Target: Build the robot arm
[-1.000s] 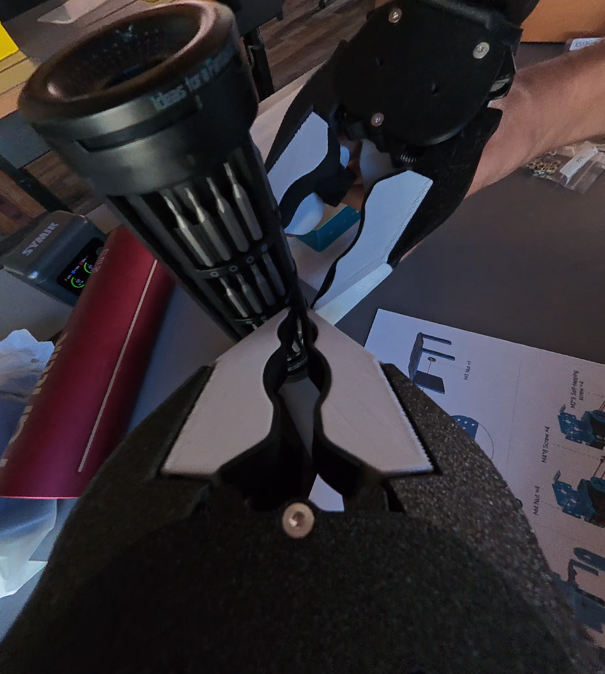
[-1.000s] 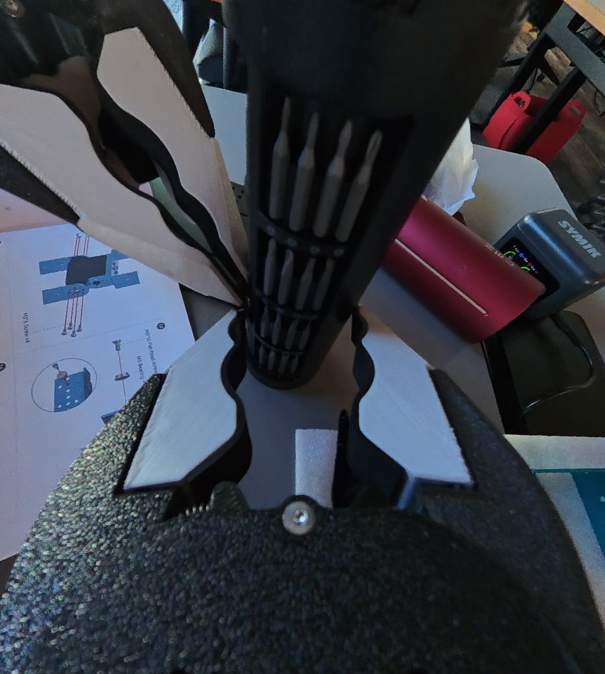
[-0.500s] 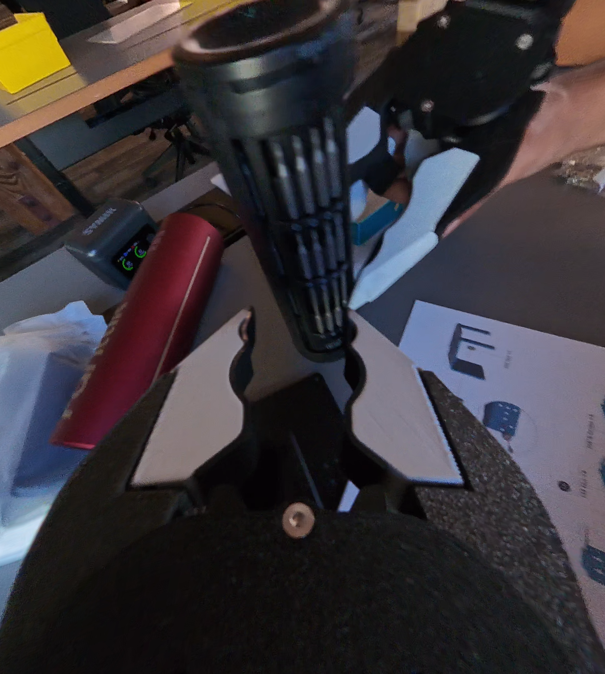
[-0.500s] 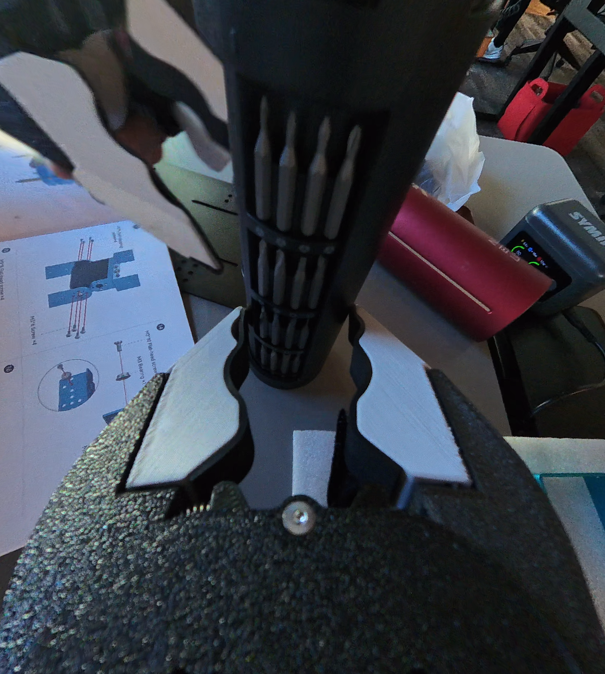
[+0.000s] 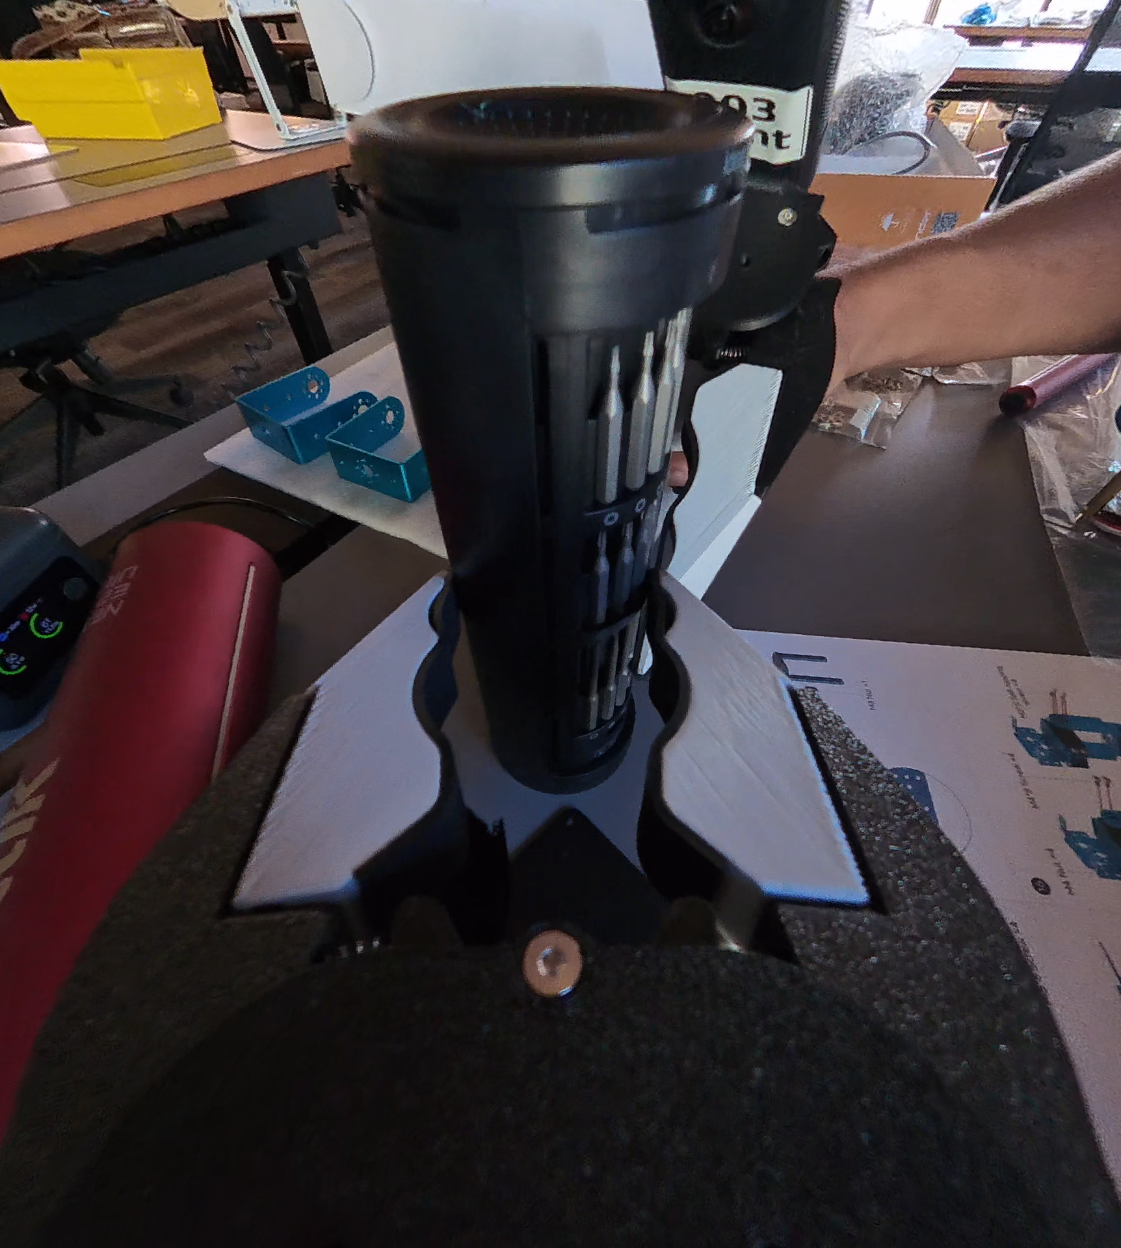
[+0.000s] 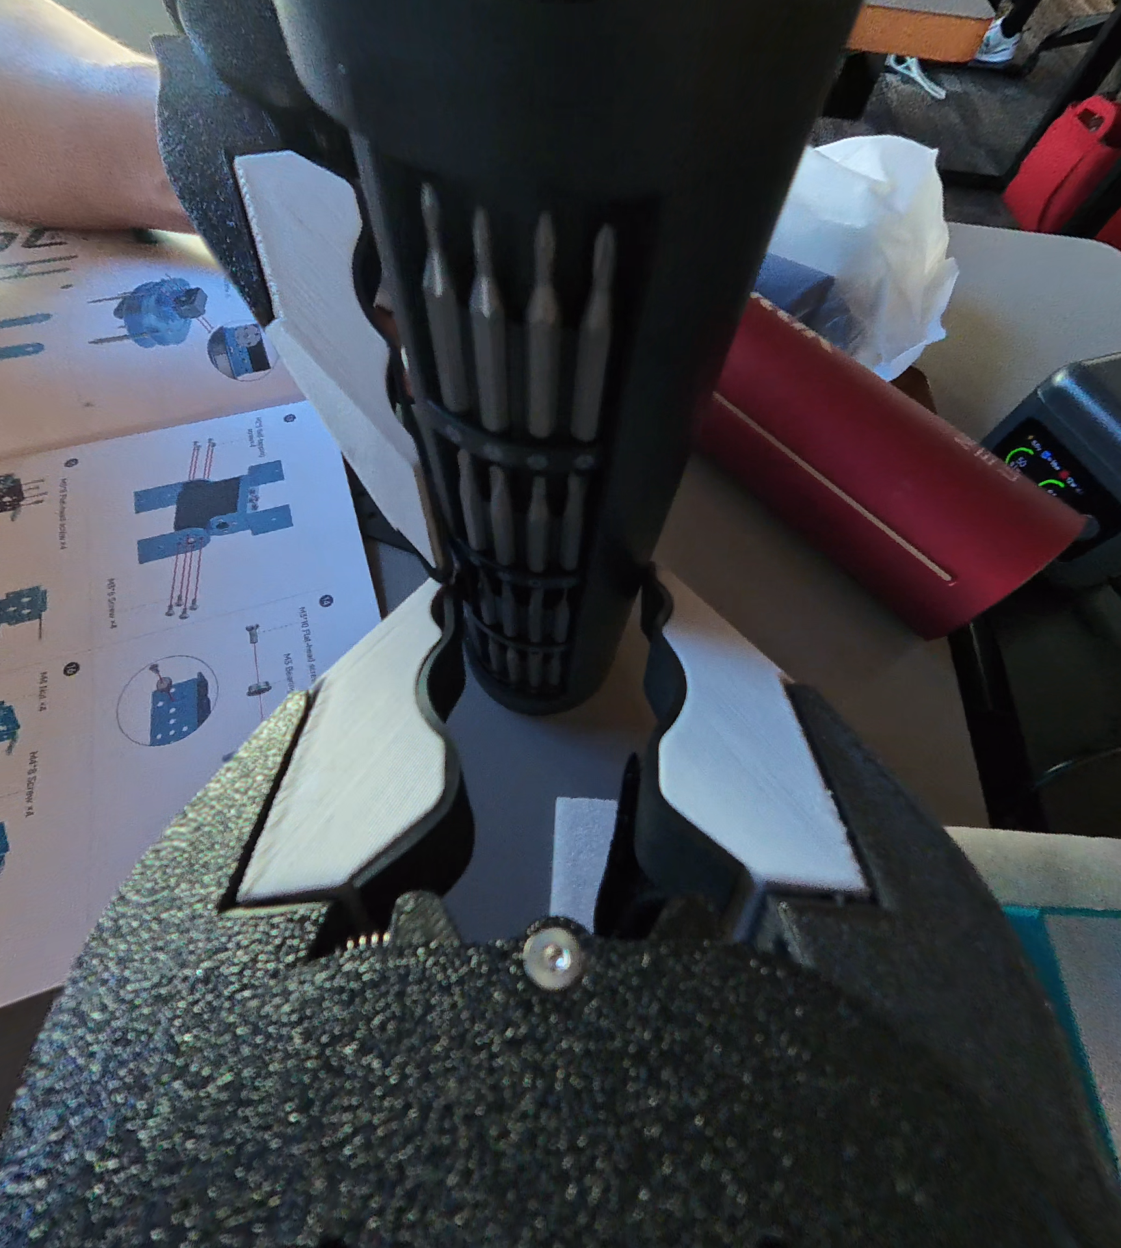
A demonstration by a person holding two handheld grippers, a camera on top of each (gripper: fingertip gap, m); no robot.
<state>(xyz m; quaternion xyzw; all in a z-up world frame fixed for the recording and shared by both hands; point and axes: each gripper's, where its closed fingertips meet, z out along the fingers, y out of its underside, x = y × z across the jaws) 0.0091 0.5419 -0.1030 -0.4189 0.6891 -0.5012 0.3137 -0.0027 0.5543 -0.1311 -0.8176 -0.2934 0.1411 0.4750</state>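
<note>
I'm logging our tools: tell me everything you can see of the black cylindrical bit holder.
The bit holder is a matte black, plastic-looking cylinder, held roughly upright. Its wide open top has a flared rim; its side shows tiers of grey metal screwdriver bits standing in slots. Its narrow lower end sits between the fingers of the right tool, which clamps it, and of the left tool, whose grip cannot be told.

Things lying about on the work table

A dark red tube (image 5: 139,729) lies on the left, just beside a grey box with a small lit screen (image 5: 10,608); two blue metal brackets (image 5: 341,432) sit farther off on a white sheet; a printed paper with blue drawings (image 5: 990,776) lies on the right; a yellow box (image 5: 105,94) rests on a far table.
</note>
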